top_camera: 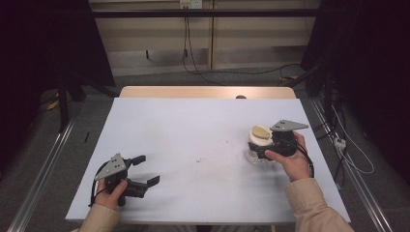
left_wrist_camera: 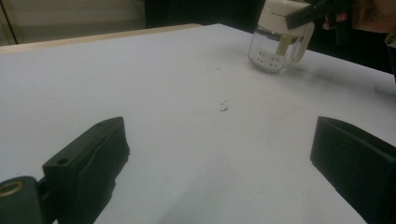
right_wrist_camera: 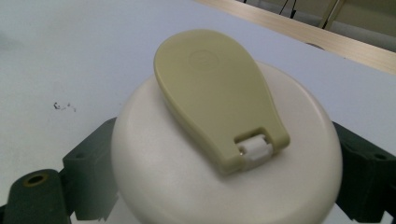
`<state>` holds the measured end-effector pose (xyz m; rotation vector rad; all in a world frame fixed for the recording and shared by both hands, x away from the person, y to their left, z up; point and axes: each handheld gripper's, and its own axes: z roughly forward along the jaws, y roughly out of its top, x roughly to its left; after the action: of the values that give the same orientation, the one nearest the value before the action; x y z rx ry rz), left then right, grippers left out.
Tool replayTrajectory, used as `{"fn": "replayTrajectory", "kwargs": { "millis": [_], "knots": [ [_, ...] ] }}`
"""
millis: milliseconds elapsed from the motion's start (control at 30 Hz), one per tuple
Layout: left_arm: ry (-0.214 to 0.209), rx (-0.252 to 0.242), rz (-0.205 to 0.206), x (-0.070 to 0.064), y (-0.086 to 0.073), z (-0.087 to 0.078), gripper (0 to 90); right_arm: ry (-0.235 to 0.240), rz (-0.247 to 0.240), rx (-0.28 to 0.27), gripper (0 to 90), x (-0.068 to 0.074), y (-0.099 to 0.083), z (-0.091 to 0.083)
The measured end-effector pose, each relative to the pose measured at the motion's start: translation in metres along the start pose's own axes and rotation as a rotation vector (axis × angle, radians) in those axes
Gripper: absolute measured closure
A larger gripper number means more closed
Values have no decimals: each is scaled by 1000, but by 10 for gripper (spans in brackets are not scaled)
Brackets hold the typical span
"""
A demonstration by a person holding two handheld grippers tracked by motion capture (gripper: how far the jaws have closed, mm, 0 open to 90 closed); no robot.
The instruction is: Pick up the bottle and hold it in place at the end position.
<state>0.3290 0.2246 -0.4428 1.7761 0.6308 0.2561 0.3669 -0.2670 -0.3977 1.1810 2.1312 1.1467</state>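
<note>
The right gripper (top_camera: 263, 145) is closed around a clear jar (top_camera: 257, 145), its two black jaws pressing the cream lid (right_wrist_camera: 224, 158) from opposite sides. In the right gripper view the lid's round dome sits directly between the jaws, one jaw showing at each lower corner and both touching the lid's rim. An olive-green flip tab (right_wrist_camera: 215, 93) lies flat on top of the lid, its hinged narrow end toward the gripper's camera and its broad rounded end pointing away. In the high view the right hand (top_camera: 289, 159) grips the tool from the side nearer the person, with the jar just beyond the jaw tips, standing upright on the white table (top_camera: 193, 125).

Seen from the left gripper view, the jar (left_wrist_camera: 275, 46) has a transparent body under the cream lid and a handle on its side; whether it holds anything cannot be told. The right gripper's jaw crosses the lid there.

The left gripper (top_camera: 145, 170) is well apart from the jar, at the near left part of the table, held by the left hand (top_camera: 112, 193). Its jaws stand spread wide and hold nothing; bare table surface lies between them. The jar stands far ahead of these jaws and off to their right. A few small dark specks (left_wrist_camera: 224, 107) lie on the table between the left gripper and the jar.
</note>
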Motion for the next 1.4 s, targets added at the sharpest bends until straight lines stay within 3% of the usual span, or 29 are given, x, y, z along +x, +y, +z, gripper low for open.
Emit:
{"fn": "replayTrajectory", "kwargs": {
  "millis": [233, 667, 1400],
  "knots": [
    [-3, -5, 1, 0, 0, -1, 37, 2, -6, -13, 106, 5, 11, 1],
    [-4, -5, 5, -1, 1, -2, 37, 65, -74, 6, 106, 34, 37, 20],
    [-12, -2, 1, -2, 1, 0, 34, 130, -114, -7, 106, 64, 55, 54]
  ]
}}
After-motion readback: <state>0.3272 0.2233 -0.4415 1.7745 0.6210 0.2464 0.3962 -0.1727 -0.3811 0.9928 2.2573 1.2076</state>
